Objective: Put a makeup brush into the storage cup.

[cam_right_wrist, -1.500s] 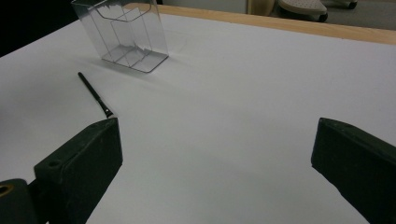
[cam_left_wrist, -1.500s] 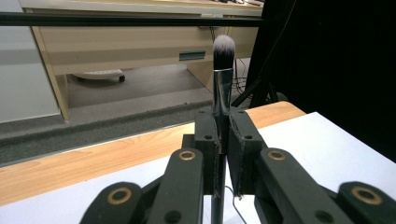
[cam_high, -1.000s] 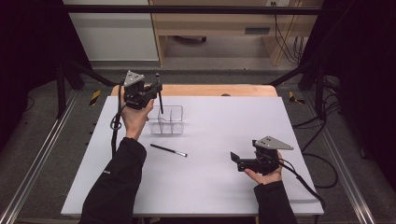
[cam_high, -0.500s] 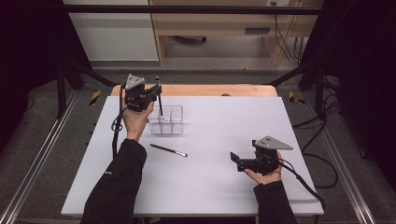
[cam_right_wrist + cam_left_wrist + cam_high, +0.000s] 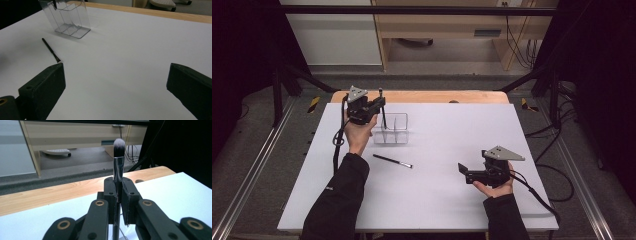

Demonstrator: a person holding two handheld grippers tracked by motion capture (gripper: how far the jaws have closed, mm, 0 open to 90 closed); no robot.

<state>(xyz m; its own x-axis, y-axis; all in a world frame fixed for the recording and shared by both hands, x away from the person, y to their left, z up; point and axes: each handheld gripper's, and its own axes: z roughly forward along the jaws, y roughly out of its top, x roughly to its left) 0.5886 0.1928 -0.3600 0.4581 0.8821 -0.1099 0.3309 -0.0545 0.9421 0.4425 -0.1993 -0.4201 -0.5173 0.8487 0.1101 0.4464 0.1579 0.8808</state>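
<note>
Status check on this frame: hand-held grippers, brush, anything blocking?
Left hand-held gripper shut on makeup brush, upright, handle down over clear organizer. Right hand-held gripper open, holding nothing. Second brush flat on white tabletop, clear of the organizer.

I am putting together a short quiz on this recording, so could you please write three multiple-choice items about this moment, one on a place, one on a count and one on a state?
1. Where does the loose brush lie?
A. on the white table, nearer the person than the clear organizer
B. inside the organizer
C. on the floor

2. How many brushes are in sight?
A. one
B. two
C. four

3. How stand the right gripper jaws?
A. shut on a brush
B. shut on nothing
C. wide apart, with nothing between them

Answers:
1 A, the high view shows it flat on the table in front of the organizer.
2 B, one lies loose and the left gripper clamps the makeup brush.
3 C, bare table shows between them.
</note>
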